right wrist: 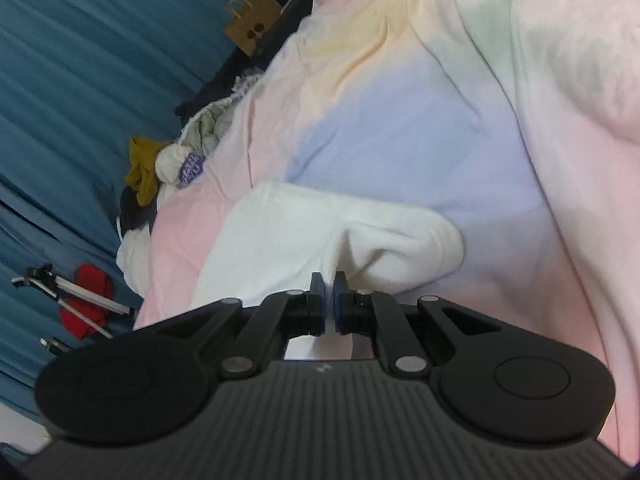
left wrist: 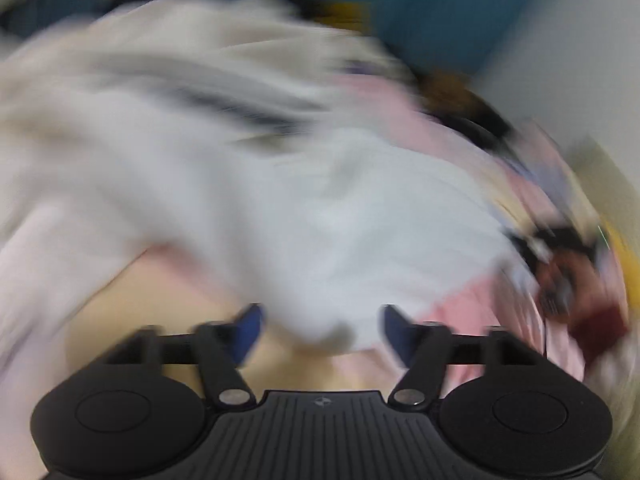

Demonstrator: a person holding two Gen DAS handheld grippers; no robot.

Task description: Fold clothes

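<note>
Fingers of the right gripper (right wrist: pixel 328 300) are pinched nearly together on a fold of a white garment (right wrist: pixel 320 236), with the cloth passing between the two blue pads and puckering into a crease just beyond them. That garment lies spread on a bed covered by a pastel sheet (right wrist: pixel 420 120) in patches of pink, pale blue, yellow and white. Beyond the garment, along the edge of the bed, sits a loose heap of other clothes: a white piece with purple print (right wrist: pixel 188 166), a mustard-yellow piece (right wrist: pixel 142 168) and something dark beside them. A brown paper bag (right wrist: pixel 252 26) stands farther along the same edge. A tripod (right wrist: pixel 68 304) with a red cloth (right wrist: pixel 90 300) around it lies off the side of the bed, and a blue curtain (right wrist: pixel 92 80) fills the background.

In the left wrist view everything past the tool is heavily smeared by motion. The left gripper (left wrist: pixel 322 334) has its fingers (left wrist: pixel 250 330) spread wide, and a hanging corner of the white garment (left wrist: pixel 340 220) dips between them; whether the cloth touches either pad cannot be told. Pink sheet (left wrist: pixel 460 312) shows under and beside the garment, and blue curtain (left wrist: pixel 420 12) appears at the top.
</note>
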